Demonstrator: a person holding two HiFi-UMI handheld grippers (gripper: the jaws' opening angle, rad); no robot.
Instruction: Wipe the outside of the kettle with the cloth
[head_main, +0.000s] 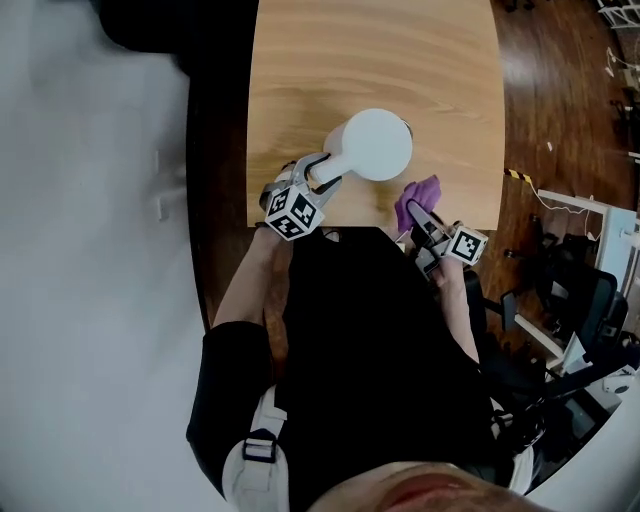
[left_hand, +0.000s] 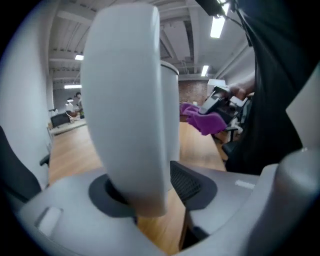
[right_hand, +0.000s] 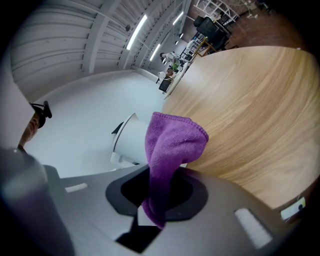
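Head view: kettle (head_main: 372, 143) is seen upper centre, cloth (head_main: 420, 190) just lower right. Left gripper view: handle (left_hand: 125, 100) is straddled by the part-open left gripper (left_hand: 150, 192) (steadying judged unfinished). Right gripper view: cloth is pinched by right gripper (right_hand: 159, 195); clamping, then wiping, needed

Both arms are out in front, the left forearm (head_main: 245, 290) and right forearm (head_main: 462, 312) bent in at the elbows. The left gripper (head_main: 322, 172) angles up to the right, its 2 jaws standing apart around the white curved plastic kettle handle (left_hand: 125, 125), right pad clear of it. The right gripper (head_main: 420, 215) points up-left, jaws clamped on a purple microfibre cloth (right_hand: 172, 145), which bunches out ahead of them.
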